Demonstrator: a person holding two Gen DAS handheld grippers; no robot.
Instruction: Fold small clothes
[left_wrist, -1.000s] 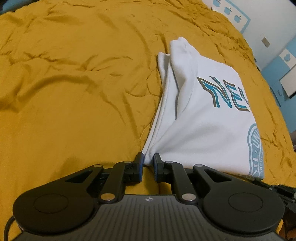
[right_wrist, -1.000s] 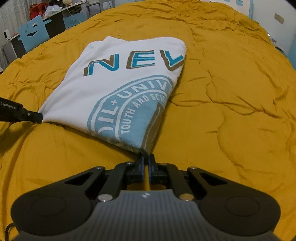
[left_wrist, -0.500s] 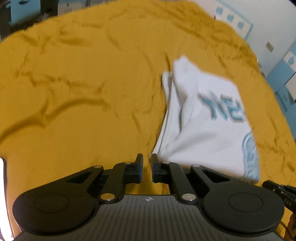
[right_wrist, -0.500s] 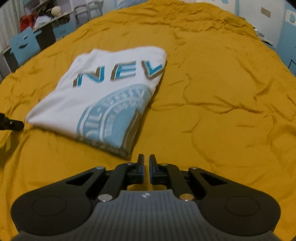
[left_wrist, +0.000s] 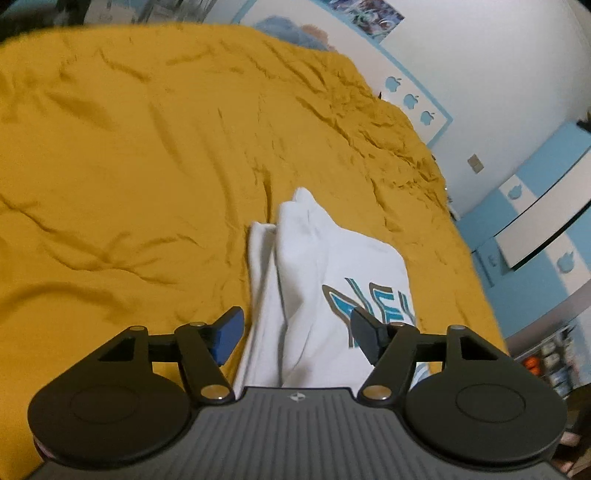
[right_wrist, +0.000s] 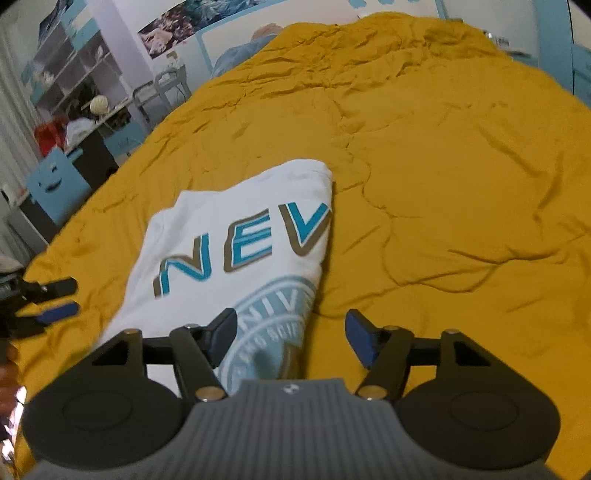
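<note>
Everywhere rumpled mustard bedspread (right_wrist: 461, 177); white-and-blue walls (left_wrist: 480, 74) behind.

Both the left gripper (left_wrist: 295, 334) and right gripper (right_wrist: 291, 334) let go of the shirt (right_wrist: 236, 236), jaws opening.

Folded white shirt (right_wrist: 236, 236) on mustard bedspread (right_wrist: 443, 184)

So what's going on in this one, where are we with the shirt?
A person is folding a white T-shirt with a handheld gripper in each hand, on a bed covered by a mustard-yellow quilt. The shirt lies folded into a compact rectangle, its blue print facing up. The left gripper and the right gripper hover over its near edge, jaws opening, pads pressing on nothing.
</note>
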